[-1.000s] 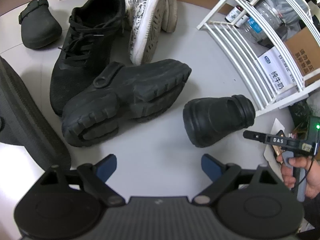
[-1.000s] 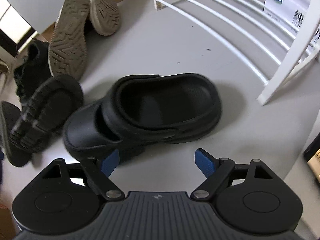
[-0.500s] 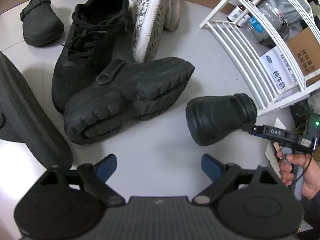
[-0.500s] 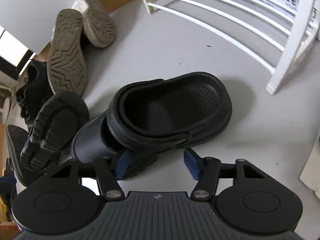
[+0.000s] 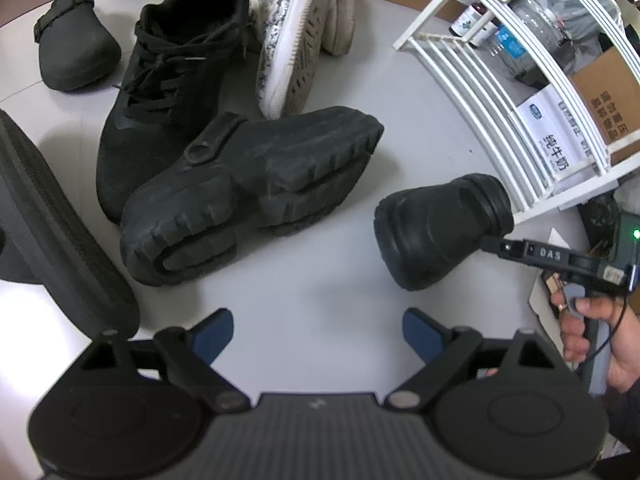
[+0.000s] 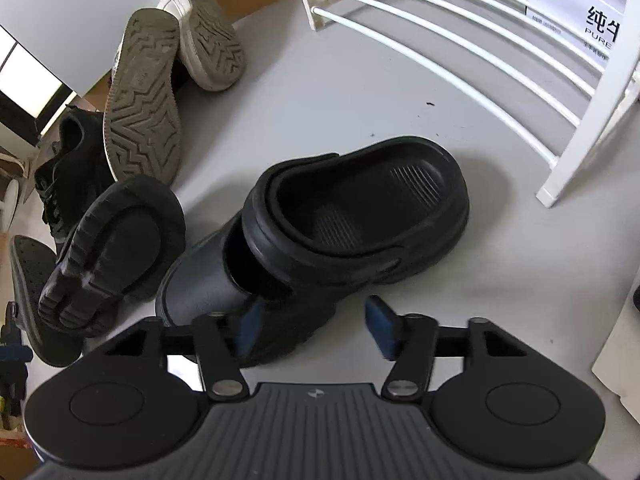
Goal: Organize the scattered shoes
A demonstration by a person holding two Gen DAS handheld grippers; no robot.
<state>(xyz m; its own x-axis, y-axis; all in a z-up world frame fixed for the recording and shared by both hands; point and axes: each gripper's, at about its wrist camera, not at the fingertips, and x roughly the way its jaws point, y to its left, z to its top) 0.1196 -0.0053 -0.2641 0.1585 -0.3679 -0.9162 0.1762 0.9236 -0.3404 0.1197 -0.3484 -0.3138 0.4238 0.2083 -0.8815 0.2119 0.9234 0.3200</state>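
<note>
A smooth black clog (image 6: 352, 216) lies on its side on the grey floor (image 6: 320, 92), heel end just beside the foot of a white slatted shoe rack (image 6: 460, 60), as the right tool (image 6: 316, 326) reaches it from the toe end. The tool's jaws have just been opening again after a squeeze; one blue pad (image 6: 246, 326) sits inside the clog's mouth, the other pad (image 6: 382, 328) stands clear of the clog's outer side, though the low angle makes it hard to judge whether the inner pad touches the upper. A hand (image 5: 592, 336) grips that tool's handle in the left wrist view. The left tool (image 5: 318, 334) hangs spread and empty over bare floor, near the clog's toe. On the far side of the clog from the rack, a pair of chunky black clogs (image 5: 248, 184) lies soles-out, with a black lace-up sneaker (image 5: 168, 80) and two white patterned sneakers (image 5: 296, 32) beyond them. A lone black clog (image 5: 76, 52) rests well apart, farthest from the rack.
</note>
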